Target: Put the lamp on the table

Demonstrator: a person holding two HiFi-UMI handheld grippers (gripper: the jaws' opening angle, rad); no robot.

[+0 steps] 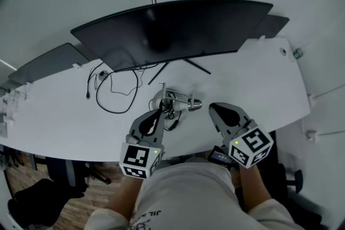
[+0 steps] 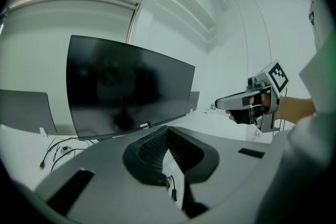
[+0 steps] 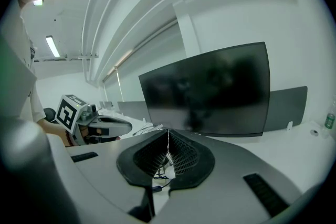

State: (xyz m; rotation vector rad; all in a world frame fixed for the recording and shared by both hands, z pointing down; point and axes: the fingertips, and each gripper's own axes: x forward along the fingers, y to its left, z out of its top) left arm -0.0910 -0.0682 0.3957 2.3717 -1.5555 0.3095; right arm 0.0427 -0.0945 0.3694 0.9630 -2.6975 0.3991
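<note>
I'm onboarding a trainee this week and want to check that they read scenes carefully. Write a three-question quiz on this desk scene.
1. True or false: the monitor screen is lit.
2. In the head view, what lies on the desk to the left of the lamp? A) black cables B) a keyboard C) a mug
3. Fill in: the right tongs are ____ (open or shut).

Key: 1 false, the screen is dark; 2 A; 3 shut, with nothing gripped.
</note>
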